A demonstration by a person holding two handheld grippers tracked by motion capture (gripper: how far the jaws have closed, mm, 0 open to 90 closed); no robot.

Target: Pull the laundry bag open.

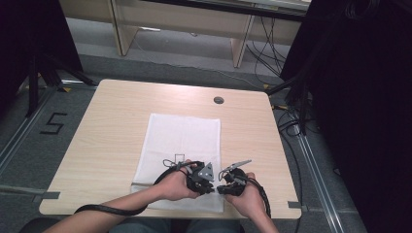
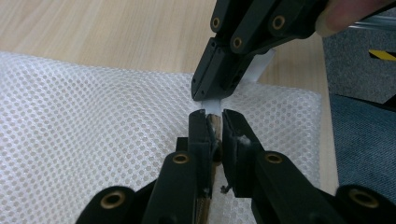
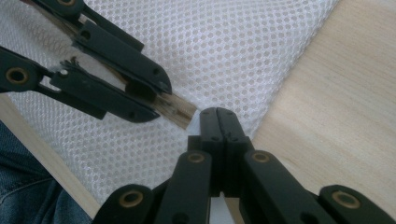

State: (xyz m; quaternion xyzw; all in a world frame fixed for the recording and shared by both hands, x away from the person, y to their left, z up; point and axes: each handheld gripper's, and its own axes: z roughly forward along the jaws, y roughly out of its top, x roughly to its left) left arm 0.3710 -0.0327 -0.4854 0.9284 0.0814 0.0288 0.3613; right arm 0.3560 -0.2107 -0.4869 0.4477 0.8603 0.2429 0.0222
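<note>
Left tongs (image 2: 214, 122) clamp a thin wooden stick (image 3: 176, 112) at the mesh bag's (image 1: 182, 133) near right corner, low on the desk (image 1: 107, 126). Right tongs (image 3: 218, 114) pinch a white strip (image 2: 259, 67) there. Looks mid-job: bag flat, pull not finished. One bag, one stick, one strip.

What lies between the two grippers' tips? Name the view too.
The end of a tan strip, clamped by the left gripper, nearly reaching the shut right gripper; see right gripper view.
</note>
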